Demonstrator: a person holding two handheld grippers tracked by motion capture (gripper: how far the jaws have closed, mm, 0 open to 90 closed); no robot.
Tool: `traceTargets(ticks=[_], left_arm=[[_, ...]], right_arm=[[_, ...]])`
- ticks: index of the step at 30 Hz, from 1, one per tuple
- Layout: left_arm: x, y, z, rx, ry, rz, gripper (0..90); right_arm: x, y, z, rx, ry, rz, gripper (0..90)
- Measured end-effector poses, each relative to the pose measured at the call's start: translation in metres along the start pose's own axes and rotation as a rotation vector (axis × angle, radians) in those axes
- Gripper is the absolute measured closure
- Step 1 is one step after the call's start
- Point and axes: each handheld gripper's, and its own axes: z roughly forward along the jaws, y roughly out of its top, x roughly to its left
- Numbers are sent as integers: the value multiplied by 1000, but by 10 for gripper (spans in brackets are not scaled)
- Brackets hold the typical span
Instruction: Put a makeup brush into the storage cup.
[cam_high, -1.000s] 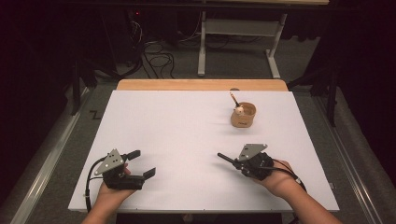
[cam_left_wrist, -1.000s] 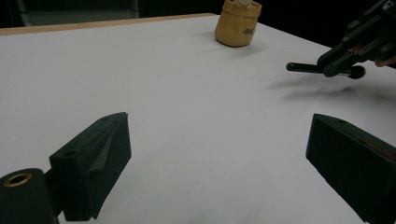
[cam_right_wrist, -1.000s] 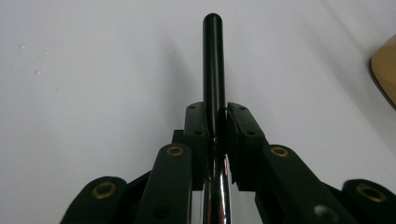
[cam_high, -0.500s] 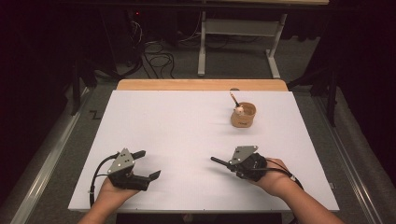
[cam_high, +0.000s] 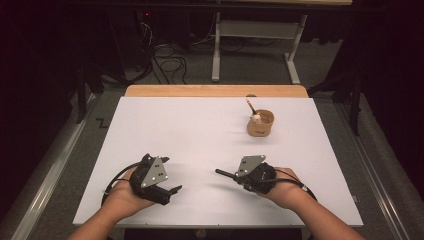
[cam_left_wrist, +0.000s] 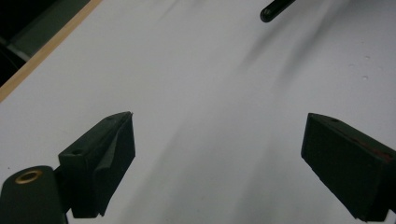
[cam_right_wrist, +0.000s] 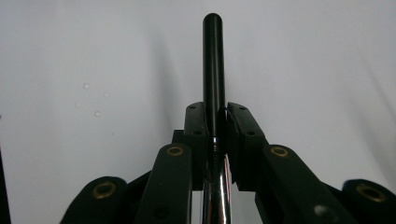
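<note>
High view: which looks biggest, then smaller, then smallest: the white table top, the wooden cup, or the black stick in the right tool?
1. White table top, by far the biggest.
2. Wooden cup.
3. Black stick, thinnest, though the right tool hides part of it, so that is less sure.

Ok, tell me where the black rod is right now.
The black rod is clamped in the right tool, low over the near part of the white table in the high view. It points toward the left tool, well short of the wooden cup.
</note>
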Motion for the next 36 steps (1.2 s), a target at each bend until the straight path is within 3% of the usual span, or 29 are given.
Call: traceTargets(ticks=[5, 10, 16, 24, 36], left_arm=[[-2, 8, 5, 23, -5, 59, 112], [5, 15, 9, 25, -7, 70, 120], [13, 25, 14, -7, -22, 60, 129], [4, 34, 27, 15, -52, 120, 161], [-5, 44, 34, 15, -75, 165, 213]], right_arm=[[2, 7, 0, -6, 6, -10, 804], [2, 11, 2, -12, 14, -15, 804], [0, 17, 2, -23, 18, -13, 804], [2, 25, 4, -34, 32, -25, 804], [7, 37, 6, -33, 48, -57, 804]])
